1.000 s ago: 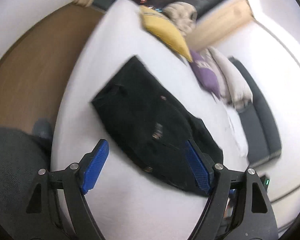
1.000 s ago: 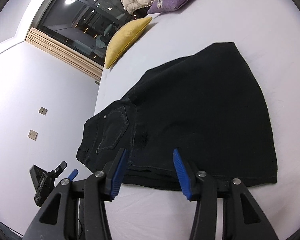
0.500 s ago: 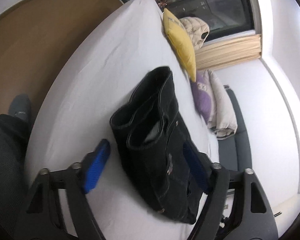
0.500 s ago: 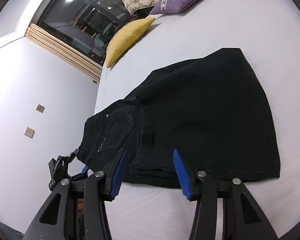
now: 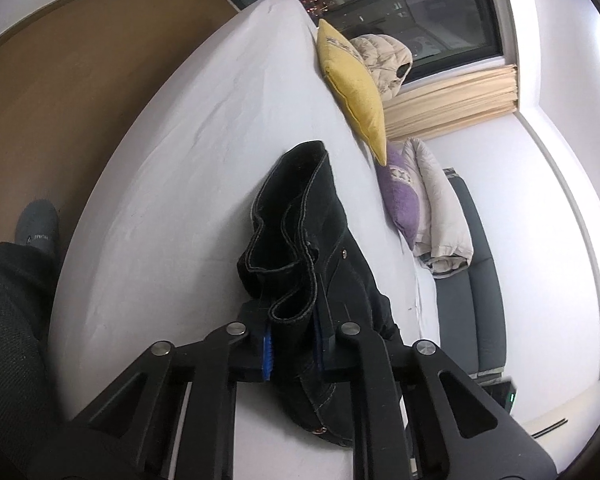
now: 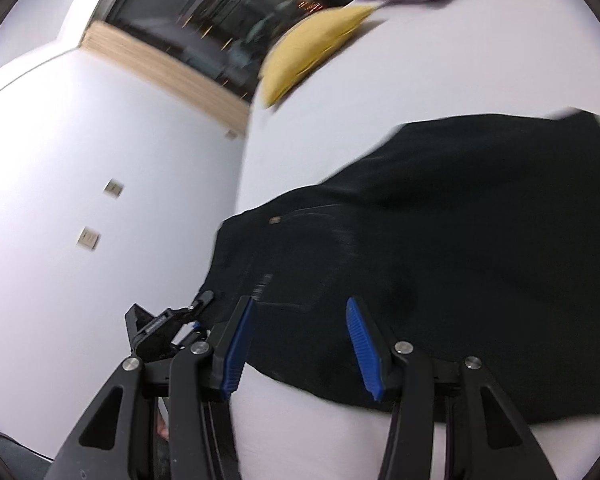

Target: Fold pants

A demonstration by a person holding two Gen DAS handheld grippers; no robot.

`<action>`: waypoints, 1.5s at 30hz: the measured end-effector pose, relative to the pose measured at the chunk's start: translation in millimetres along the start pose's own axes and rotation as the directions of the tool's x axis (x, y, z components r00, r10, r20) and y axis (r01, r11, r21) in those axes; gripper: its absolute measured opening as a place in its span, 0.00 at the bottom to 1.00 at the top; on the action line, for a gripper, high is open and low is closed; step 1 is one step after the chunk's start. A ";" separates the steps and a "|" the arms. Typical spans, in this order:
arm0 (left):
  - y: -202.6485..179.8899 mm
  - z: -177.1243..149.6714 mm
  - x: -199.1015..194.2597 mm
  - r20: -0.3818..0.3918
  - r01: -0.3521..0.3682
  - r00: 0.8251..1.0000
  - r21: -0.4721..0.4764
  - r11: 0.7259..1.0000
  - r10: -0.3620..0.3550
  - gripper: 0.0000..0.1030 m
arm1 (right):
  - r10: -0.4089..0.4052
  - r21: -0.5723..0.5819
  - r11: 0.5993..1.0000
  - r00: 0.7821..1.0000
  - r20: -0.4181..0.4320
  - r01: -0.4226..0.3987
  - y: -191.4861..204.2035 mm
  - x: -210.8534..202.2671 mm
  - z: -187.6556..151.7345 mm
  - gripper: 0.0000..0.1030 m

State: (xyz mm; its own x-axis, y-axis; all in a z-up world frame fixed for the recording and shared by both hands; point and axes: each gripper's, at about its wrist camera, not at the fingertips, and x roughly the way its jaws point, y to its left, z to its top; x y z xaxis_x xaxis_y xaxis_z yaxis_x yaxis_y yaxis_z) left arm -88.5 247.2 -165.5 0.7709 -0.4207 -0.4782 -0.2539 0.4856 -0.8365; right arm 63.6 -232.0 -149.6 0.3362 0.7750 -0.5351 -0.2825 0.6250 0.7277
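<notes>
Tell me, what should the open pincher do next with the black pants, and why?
Probably close the right gripper on the pants' near edge. The left gripper is already shut on the waistband, while the right one's blue pads sit open over the cloth, pinching nothing. Both ends likely need holding before folding on the bed.

Both wrist views near pants point(image 5: 320, 248)

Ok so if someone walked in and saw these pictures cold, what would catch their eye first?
Probably the black pants on the white bed, bunched where the left hand-held gripper is clamped on the waistband at the near end. Next, the right hand-held gripper, jaws apart just above the pants' near edge, gripping nothing. Then the yellow pillow and purple pillow along the far side, below a dark window.
</notes>
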 end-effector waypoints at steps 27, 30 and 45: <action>-0.6 -19.3 -18.1 0.027 -0.054 0.998 -0.036 0.998 0.055 0.11 | -0.012 0.187 0.982 0.990 -0.141 0.038 -84.4 81.3 64.2 0.44; 3.2 -20.2 -16.5 0.026 -0.058 0.998 -0.044 0.997 0.059 0.11 | 0.034 0.160 0.987 0.987 -0.159 -0.008 -74.2 81.6 48.4 0.54; -144.3 -32.3 -6.6 0.044 -0.070 0.997 0.419 0.905 0.056 0.10 | 0.155 0.262 0.955 0.987 -0.052 -0.136 -93.6 42.5 36.3 0.58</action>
State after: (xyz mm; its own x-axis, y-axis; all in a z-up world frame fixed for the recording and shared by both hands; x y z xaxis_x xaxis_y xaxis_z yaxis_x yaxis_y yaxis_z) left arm -75.8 155.2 -50.3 0.7806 -0.3584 -0.5121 -0.0388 0.7899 -0.6120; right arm 137.0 -260.9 -224.9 0.2413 0.8661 -0.4377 -0.0801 0.4673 0.8805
